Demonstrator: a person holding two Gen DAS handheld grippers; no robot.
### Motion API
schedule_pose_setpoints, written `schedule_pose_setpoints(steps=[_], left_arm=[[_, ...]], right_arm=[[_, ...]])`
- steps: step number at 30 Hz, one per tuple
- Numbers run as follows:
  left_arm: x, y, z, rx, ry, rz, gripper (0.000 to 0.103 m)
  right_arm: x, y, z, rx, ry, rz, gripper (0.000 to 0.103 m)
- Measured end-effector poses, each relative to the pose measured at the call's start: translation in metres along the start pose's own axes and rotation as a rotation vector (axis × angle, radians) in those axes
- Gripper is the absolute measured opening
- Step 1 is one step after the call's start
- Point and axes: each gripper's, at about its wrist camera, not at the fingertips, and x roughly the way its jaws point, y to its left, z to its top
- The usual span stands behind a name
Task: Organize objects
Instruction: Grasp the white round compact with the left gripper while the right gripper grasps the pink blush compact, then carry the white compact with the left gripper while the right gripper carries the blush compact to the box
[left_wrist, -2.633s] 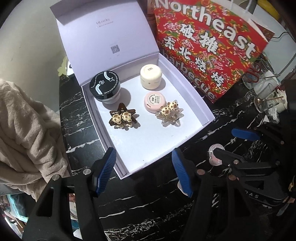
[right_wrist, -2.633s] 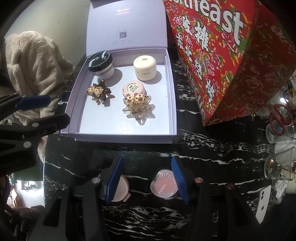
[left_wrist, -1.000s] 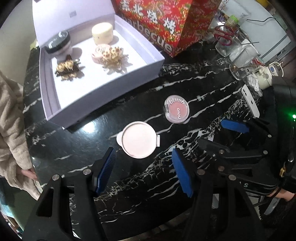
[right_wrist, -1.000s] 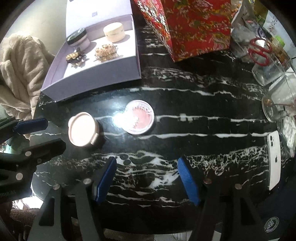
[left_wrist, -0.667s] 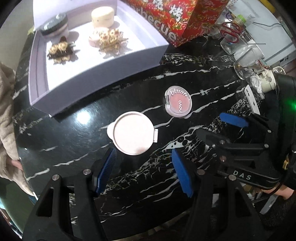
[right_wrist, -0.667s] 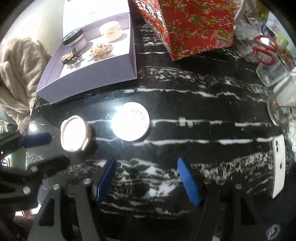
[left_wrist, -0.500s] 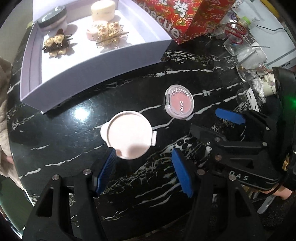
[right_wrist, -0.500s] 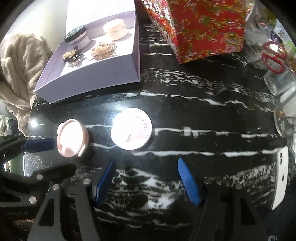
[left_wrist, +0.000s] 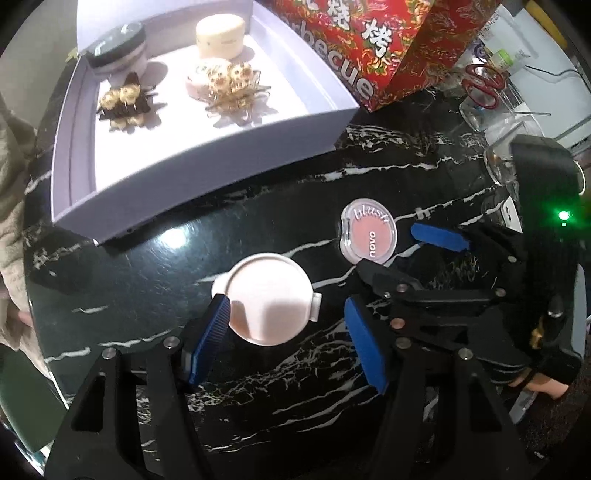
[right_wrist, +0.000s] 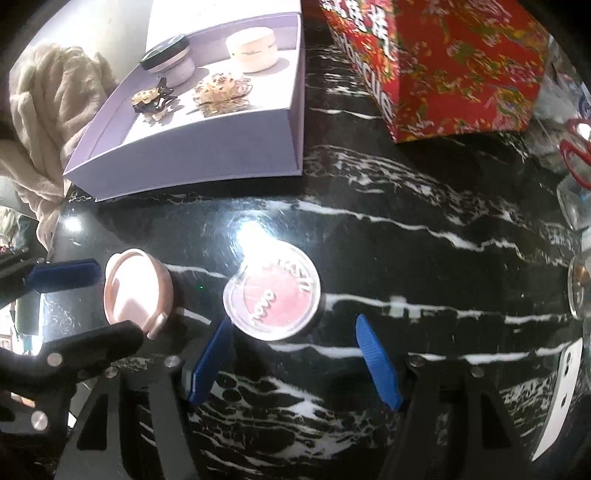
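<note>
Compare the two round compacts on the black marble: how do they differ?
The pale pink compact has an opaque, unprinted lid; the blush compact has a clear lid printed "blush" and "novo" over coral powder. The pale pink compact looks larger and taller. It sits between the left gripper fingers; the blush compact lies by the right gripper. Both are round, closed, outside the lavender box.

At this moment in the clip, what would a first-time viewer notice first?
Two round compacts lie on the black marble table: a pale pink compact sits between the open left gripper fingers, and a clear-lidded blush compact lies just ahead of the open right gripper. Behind them an open lavender box holds two jars and two hair clips, with a red patterned box to its right.
</note>
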Motion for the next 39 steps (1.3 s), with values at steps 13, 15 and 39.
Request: schedule_pose_setpoints(steps=[13, 15, 39], left_arm=[[0.03, 0.013, -0.007, -0.013, 0.097, -0.05, 0.064], [0.031, 0.012, -0.006, 0.009, 0.081, -0.039, 0.064], [0.025, 0.005, -0.003, 0.271, -0.036, -0.028, 0.068]], right_arm=[[0.006, 0.019, 0.013, -0.053, -0.044, -0.072, 0.056], [0.006, 0.02, 0.013, -0.043, -0.045, -0.078, 0.056], [-0.016, -0.009, -0.078, 0.294, -0.025, -0.134, 0.056]])
